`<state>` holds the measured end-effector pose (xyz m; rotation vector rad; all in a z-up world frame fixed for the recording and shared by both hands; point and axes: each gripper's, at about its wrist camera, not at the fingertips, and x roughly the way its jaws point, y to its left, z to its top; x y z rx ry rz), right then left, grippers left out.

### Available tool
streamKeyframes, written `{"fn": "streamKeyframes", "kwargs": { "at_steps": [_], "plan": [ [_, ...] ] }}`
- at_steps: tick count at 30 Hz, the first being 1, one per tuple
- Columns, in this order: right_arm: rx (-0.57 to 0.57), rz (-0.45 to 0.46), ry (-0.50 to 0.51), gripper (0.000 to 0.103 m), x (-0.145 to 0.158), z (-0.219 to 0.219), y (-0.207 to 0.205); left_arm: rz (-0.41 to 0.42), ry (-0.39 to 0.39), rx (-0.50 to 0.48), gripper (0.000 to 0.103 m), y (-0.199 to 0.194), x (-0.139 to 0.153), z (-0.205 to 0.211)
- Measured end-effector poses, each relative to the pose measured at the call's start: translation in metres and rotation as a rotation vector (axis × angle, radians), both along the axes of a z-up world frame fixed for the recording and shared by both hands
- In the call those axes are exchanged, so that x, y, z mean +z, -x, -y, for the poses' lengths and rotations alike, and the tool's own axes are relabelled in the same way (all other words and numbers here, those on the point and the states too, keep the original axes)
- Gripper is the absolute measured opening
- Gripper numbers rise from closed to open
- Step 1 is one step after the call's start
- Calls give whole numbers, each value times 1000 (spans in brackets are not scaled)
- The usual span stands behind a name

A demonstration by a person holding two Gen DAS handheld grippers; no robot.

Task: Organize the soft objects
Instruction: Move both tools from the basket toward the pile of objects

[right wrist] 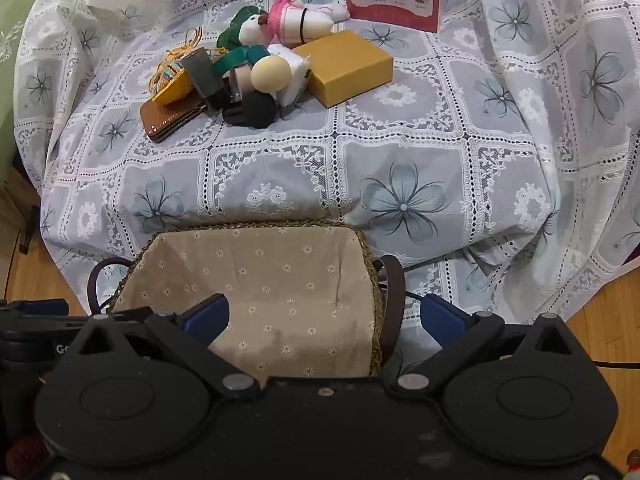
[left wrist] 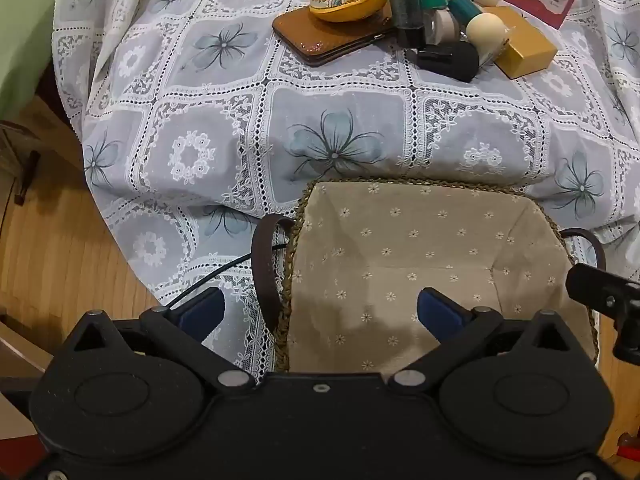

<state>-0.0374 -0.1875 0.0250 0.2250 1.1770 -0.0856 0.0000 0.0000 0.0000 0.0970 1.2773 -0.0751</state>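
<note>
Beige floral lining is filling the near foreground as I am hovering both tools over the empty woven basket (right wrist: 256, 280): the left gripper (left wrist: 320, 312) and right gripper (right wrist: 324, 316) are each spread wide, holding nothing. Lace tablecloth (right wrist: 400, 152) is stretching away beyond the rim. Farther off, well apart from the basket, the clutter pile is waiting: a black pouch (right wrist: 252, 111), cream ball (right wrist: 270, 73), mustard box (right wrist: 348, 65) and, farthest, a plush toy (right wrist: 276, 24). I am judging sorting not yet begun; next, one gripper needs reaching forward to pinch a soft item.
</note>
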Motion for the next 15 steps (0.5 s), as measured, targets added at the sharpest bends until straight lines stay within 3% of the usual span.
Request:
{"fn": "streamKeyframes", "kwargs": {
  "at_steps": [15],
  "plan": [
    [38, -27, 25, 102, -8, -9, -12, -33, -10, -3, 99, -3, -8, 4]
  ]
}}
